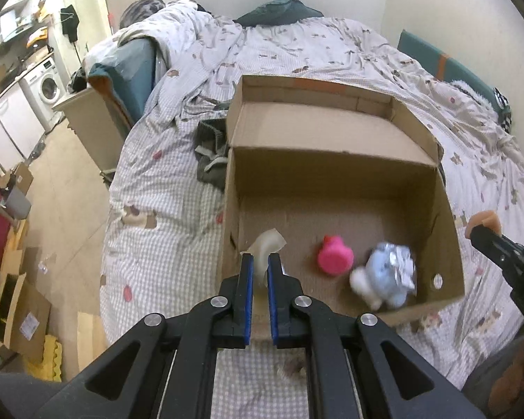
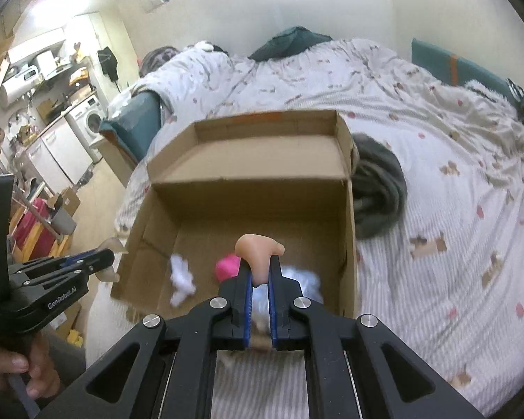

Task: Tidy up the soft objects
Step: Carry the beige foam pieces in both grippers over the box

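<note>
The open cardboard box [image 1: 332, 181] sat on the bed [image 1: 164, 188], flaps up; I take it as the reference point. My left gripper [image 1: 260, 262] was clamped on a pale translucent soft piece [image 1: 267, 248], held over the box's near-left corner. My right gripper [image 2: 260, 269] was pinched on a peach-coloured soft toy [image 2: 258, 248], which stuck up beyond the fingertips above the box's near edge (its exact shape was hard to make out).

Inside the box, on the floor toward the near wall: a pink toy [image 1: 335, 258] and, just beside it toward the right wall, a blue-and-white plush [image 1: 384, 276], blurred in both views. The right wrist view also showed a blurred white scrap [image 2: 181, 276] on the box floor, left of the pink toy.

Outside the box, against one side wall, lay a crumpled grey garment [image 2: 380, 192] on the bed cover.
</note>
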`<state>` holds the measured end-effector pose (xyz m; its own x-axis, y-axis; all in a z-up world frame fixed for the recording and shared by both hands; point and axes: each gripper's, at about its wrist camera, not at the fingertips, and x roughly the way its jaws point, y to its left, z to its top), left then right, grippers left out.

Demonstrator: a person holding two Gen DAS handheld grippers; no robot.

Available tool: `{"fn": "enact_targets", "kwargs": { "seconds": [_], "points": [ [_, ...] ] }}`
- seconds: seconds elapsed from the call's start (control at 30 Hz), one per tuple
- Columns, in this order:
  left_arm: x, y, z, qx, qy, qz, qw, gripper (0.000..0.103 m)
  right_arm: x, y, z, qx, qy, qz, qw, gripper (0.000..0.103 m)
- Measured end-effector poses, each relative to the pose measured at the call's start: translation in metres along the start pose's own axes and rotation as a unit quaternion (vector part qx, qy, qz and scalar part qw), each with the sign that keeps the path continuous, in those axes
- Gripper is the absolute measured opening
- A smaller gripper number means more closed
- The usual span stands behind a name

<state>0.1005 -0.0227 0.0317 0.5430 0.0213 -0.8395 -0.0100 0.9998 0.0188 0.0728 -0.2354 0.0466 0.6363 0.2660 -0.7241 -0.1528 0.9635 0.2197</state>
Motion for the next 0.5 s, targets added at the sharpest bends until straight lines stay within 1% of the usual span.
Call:
{"fn": "enact_targets", "kwargs": {
  "seconds": [0.1,0.23,0.33,0.4,0.5],
  "points": [
    [0.01,-0.007,0.01,0.004,0.007,-0.001,1.0,0.008,0.011,-0.006,0.006,0.008,-0.007,0.005,1.0,0.009],
    [0.026,-0.017,0.019,0.015,0.008,0.013,0.9998,0.008,0.026,-0.015,0.006,0.022,-0.004,0.01,1.0,0.009],
    [0.039,-0.021,0.017,0.011,0.003,0.027,0.9996,0.008,0.031,-0.02,0.002,0.028,-0.007,0.002,1.0,0.009],
    [0.049,-0.025,0.014,0.005,0.013,0.024,0.9996,0.008,0.034,-0.023,0.002,0.039,-0.006,0.005,0.999,0.009],
    [0.057,-0.031,0.014,0.003,0.011,0.028,0.9995,0.008,0.039,-0.023,0.004,0.037,-0.003,0.003,0.999,0.009]
  ]
}}
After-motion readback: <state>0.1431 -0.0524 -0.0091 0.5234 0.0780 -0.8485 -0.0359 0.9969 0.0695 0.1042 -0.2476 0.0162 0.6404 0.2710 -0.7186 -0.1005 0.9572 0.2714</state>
